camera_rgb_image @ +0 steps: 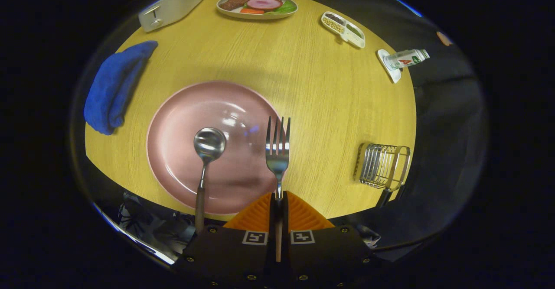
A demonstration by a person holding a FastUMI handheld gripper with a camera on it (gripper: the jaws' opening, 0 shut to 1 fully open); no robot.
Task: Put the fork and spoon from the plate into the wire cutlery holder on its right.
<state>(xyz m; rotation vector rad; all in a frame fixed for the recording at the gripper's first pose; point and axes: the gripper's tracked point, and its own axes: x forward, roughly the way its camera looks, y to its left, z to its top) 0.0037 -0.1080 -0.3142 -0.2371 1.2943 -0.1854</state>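
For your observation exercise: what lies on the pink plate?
The spoon lies on the pink plate. The gripper is shut on the fork, held above its rim; contact there is unclear.

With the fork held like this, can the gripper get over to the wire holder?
Probably yes. The gripper is shut on the fork, and bare table lies between it and the wire holder beside the plate.

The fork [277, 148] is clamped by its handle between the closed jaws of the gripper [278, 213], tines pointing to twelve o'clock over the pink plate's [182, 159] edge. The spoon [207, 150] is seen lying on the plate, at ten o'clock from the jaws. The wire cutlery holder [383, 166] is seen on the counter [321, 89] at two o'clock.
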